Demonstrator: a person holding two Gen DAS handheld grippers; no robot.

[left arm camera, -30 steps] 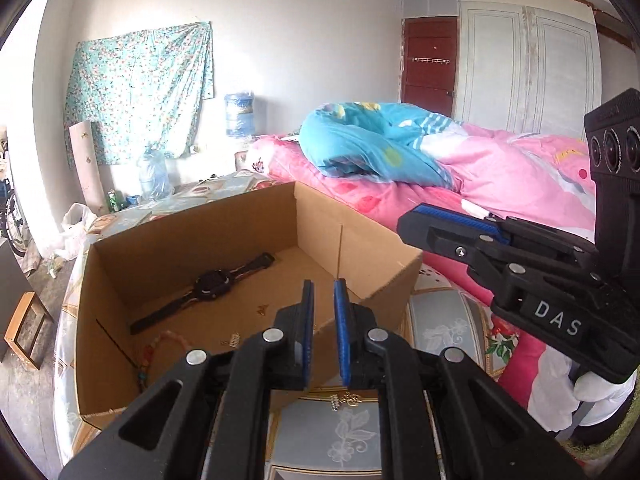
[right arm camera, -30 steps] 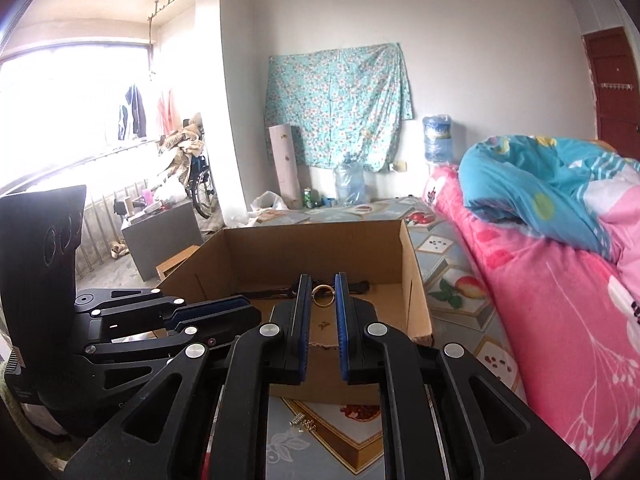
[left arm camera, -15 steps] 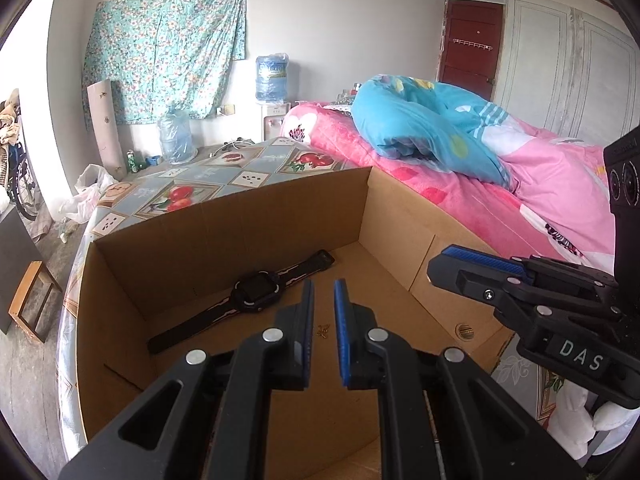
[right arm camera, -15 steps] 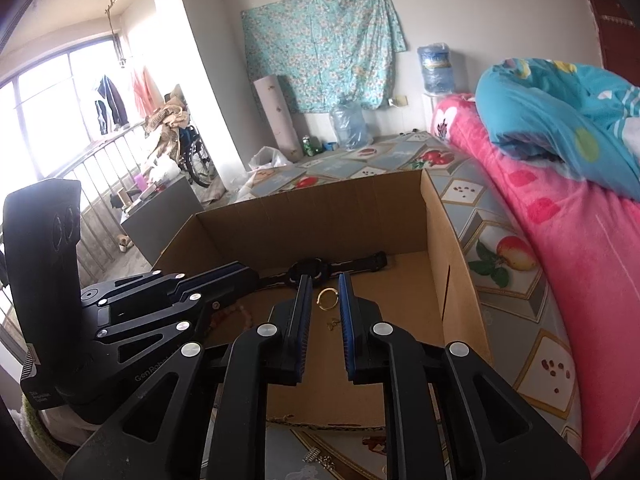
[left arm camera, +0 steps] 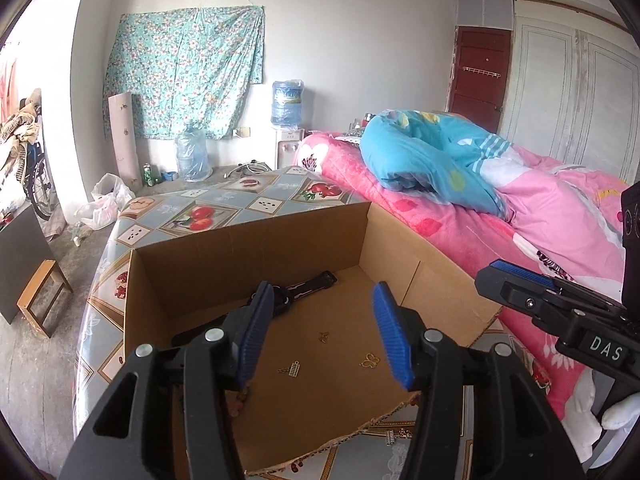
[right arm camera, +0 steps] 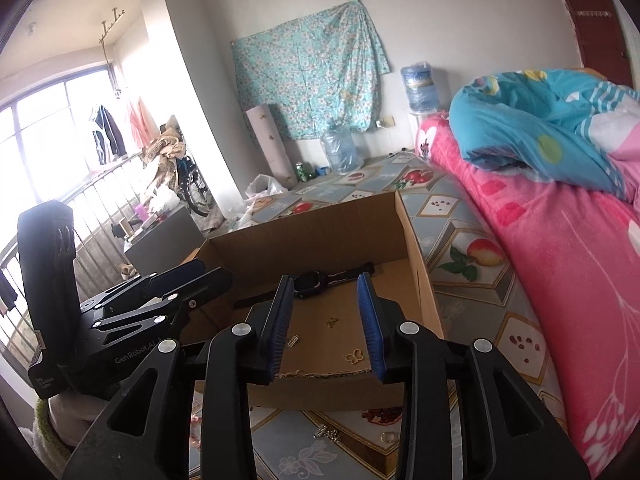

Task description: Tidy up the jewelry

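Note:
An open cardboard box sits on the patterned table. Inside lie a black watch, a small gold abacus-like charm, a gold butterfly charm and a tiny gold piece. My left gripper is open and empty above the box's near part. My right gripper is open and empty over the box's near edge. Each gripper shows in the other's view.
Small silver jewelry pieces lie on the table in front of the box. A pink bed with a blue duvet runs along the table's right side. Water bottles and a floral cloth stand at the far wall.
Both grippers have opened. The gold ring held in the right gripper is gone from between its fingers, and a butterfly charm and an abacus-like charm now show on the box floor.

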